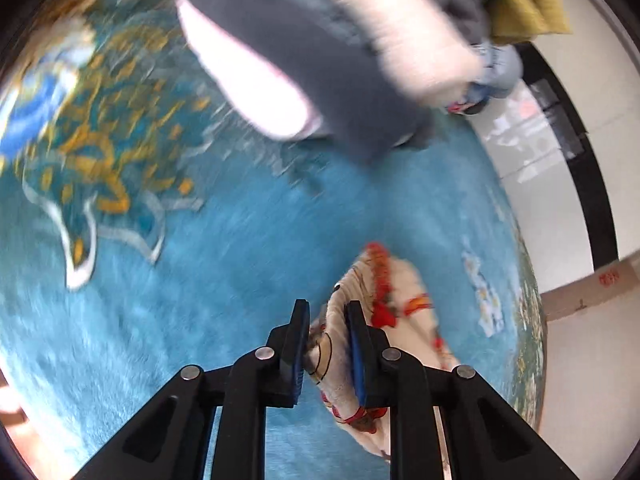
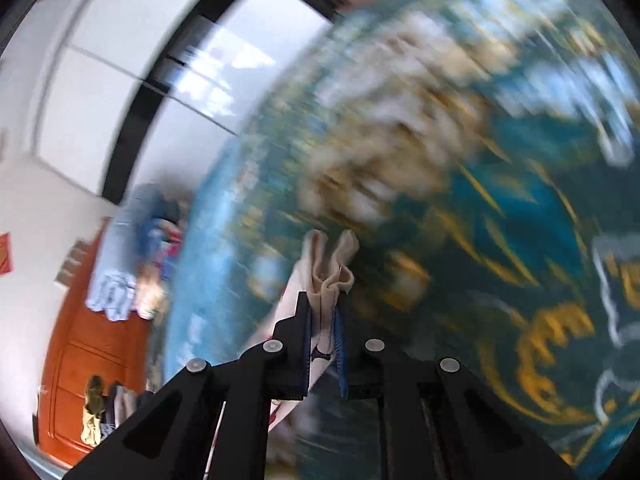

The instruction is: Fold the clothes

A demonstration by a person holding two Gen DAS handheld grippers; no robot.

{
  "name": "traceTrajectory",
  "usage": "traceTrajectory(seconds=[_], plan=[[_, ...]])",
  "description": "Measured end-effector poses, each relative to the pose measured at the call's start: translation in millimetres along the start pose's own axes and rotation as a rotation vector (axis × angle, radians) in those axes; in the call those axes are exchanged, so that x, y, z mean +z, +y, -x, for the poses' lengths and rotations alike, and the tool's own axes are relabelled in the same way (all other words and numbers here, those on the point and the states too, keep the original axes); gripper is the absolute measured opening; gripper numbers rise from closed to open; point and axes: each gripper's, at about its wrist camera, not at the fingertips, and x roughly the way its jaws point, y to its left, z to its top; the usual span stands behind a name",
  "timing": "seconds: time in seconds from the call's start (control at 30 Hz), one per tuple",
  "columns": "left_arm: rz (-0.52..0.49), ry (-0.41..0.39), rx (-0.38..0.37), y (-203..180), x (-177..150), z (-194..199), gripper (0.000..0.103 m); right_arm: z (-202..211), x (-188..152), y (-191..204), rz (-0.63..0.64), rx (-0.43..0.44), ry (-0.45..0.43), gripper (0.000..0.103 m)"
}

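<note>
Cream garment pinched in both grippers (blurred)

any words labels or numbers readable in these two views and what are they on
No text can be read in either view.
Red marks on the cardboard box at the right edge of the left wrist view: too blurred to read.
Red paper on the wall at the left edge of the right wrist view: too blurred to tell if it has writing.
</note>
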Motion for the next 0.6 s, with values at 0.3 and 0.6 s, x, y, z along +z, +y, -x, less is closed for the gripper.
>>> traceTrajectory(seconds=[0.3,0.6], plan=[[0.087,-0.001,-0.057,23.3,-10.2,10.6,0.028,-6.1,-6.3,-9.0,-0.039,0.019,-0.019,0.011],[-0.010,-0.170,0.091,6.7,-1.9,84.8,0.050,-1.1,-14.7,55.5,0.234,-0.161,-0.058,0.011]])
